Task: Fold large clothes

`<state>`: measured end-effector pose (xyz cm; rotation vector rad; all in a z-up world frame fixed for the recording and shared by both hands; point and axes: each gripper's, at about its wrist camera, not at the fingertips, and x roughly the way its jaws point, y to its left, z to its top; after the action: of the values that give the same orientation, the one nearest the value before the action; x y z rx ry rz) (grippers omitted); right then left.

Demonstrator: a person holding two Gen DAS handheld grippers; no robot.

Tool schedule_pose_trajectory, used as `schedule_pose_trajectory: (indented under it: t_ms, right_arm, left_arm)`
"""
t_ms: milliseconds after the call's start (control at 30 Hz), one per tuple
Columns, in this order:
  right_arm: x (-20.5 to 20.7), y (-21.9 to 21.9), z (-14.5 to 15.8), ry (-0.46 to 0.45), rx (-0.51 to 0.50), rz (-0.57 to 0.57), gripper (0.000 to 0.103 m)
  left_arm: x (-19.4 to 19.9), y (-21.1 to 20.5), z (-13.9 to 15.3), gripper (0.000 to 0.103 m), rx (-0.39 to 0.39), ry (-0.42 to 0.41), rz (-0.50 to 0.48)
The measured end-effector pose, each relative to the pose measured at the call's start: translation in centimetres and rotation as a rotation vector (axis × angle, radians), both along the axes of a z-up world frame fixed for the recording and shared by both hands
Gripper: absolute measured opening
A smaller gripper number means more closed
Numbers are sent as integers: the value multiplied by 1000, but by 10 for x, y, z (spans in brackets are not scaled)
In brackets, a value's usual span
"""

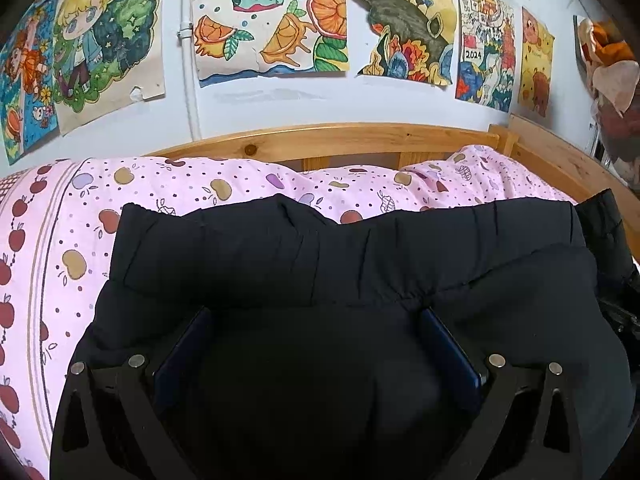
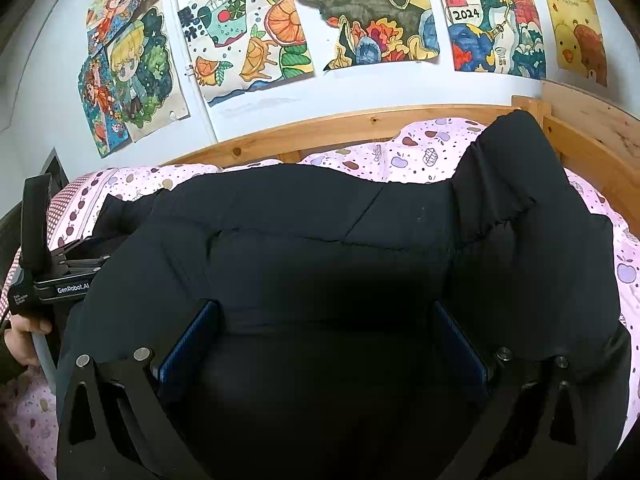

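The black coat runs off the bottom edge of both pictures. It hides the near part of the bed.

"GenRobot.AI" is showing in white on the left gripper body; "2024" is reading on a wall drawing, also; Chinese characters on the fruit drawing are staying illegible.

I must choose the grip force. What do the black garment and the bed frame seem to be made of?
Black garment: likely padded, matte synthetic fabric; puffy quilted sections with stitched seams. Bed frame: light wood with visible knots and grain, probably pine, smooth finish.
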<state>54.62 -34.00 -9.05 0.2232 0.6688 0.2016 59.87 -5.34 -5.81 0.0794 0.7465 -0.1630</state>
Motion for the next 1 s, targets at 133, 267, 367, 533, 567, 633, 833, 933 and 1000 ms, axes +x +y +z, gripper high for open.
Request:
schedule_pose_trajectory:
  t_ms: [133,267,367,533,567,633,833,933,1000]
  right_arm:
    - [-5,1,3,-3,-19,-13,102]
    - [-15,4,7,-17,-59,-38,102]
    - [-20,5,12,-16,-91,-50,102]
    - [-27,1,16,-8,-111,-77,102]
    - [-28,1,17,-6,-116,-82,102]
    - [-31,1,19,0,-137,-102,102]
    - [-44,9,31,-3,-249,-125,102]
    - [-52,16,42,-32,-347,-119,102]
    - [-58,19,48,-49,-392,-119,102]
  left_arm:
    - [-5,4,6,103,-16,-2,-12]
    - [-18,12,18,103,-45,-40,-8]
    - [-29,22,30,103,-59,-78,15]
    - [-46,47,49,103,-78,-131,74]
    - [-47,51,52,103,-77,-138,79]
    - [-51,61,57,103,-63,-144,84]
    - [-56,92,62,103,35,-132,112]
    - [-56,106,59,103,39,-100,128]
    - [-56,115,56,103,32,-76,146]
